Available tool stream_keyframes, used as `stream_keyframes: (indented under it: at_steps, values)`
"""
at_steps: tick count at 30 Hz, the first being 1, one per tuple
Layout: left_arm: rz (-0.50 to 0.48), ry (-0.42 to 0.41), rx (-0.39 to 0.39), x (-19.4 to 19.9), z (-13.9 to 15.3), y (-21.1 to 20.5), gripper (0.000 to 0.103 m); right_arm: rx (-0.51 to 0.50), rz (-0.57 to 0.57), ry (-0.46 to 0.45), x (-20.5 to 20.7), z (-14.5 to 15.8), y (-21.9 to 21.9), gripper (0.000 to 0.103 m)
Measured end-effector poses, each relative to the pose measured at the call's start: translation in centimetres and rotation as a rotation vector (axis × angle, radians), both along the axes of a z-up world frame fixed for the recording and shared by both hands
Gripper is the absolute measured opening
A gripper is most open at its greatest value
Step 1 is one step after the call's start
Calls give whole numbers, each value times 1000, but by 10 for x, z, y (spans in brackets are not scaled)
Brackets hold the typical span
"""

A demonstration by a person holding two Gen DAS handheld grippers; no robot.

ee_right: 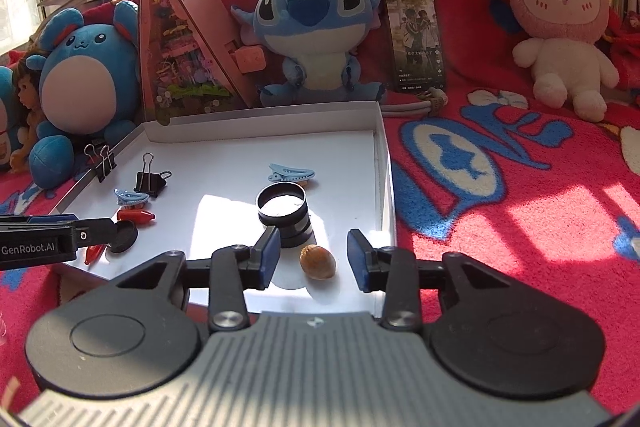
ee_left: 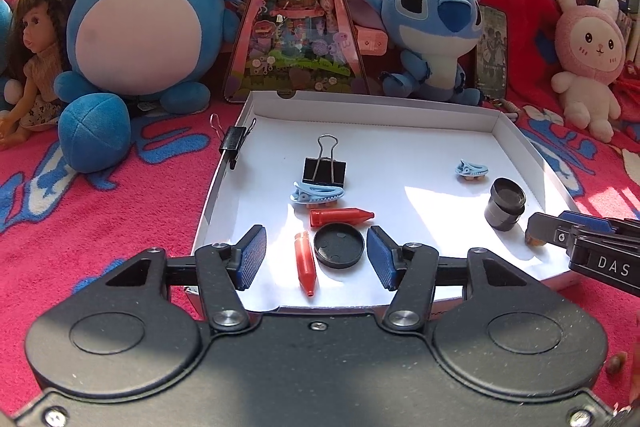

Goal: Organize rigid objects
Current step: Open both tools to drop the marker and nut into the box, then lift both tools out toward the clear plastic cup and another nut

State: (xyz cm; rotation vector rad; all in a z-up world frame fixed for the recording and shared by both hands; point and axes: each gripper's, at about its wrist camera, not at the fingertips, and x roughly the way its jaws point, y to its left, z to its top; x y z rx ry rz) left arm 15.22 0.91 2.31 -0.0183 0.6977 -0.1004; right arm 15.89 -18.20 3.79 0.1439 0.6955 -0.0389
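Observation:
A white shallow box (ee_left: 372, 113) (ee_right: 260, 131) lies on the red blanket. In it are two red crayon-shaped pieces (ee_left: 340, 217) (ee_left: 306, 263), a black round lid (ee_left: 339, 245) (ee_right: 122, 235), a black cylinder cup (ee_left: 505, 207) (ee_right: 285, 213), two blue hair clips (ee_left: 318, 193) (ee_left: 472, 170) (ee_right: 292, 173), a black binder clip (ee_left: 325, 169) (ee_right: 150, 179) and a brown nut (ee_right: 318, 261). Another binder clip (ee_left: 236, 139) (ee_right: 102, 159) grips the box's left wall. My left gripper (ee_left: 316, 255) is open around the lid and a crayon. My right gripper (ee_right: 312, 257) is open around the nut.
Plush toys line the back: a round blue one (ee_left: 140, 19), a blue Stitch (ee_left: 432, 27) (ee_right: 316, 27), a pink rabbit (ee_left: 588, 55) (ee_right: 560, 23). A doll (ee_left: 36, 55), a triangular pink tin (ee_left: 298, 15) and a phone (ee_right: 416, 35) stand there too.

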Motion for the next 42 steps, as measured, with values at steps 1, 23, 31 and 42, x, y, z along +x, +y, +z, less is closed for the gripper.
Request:
stream_keyframes:
  at_steps: [1,23,31,42]
  values:
    - [-1,-4,-1,-2,2,0,57,0,1,-3,-1,1,-1,59]
    - [-31,-110,26,-65,17,11,86,-69,66,-78,-47,27,11,89]
    - [-40,-127,19,-84,8,10,86,-66,70,-77,-68,23,13,93]
    - [15,-97,-18,-99,-5,21,85,-118,54,-99,-105,16,14,101]
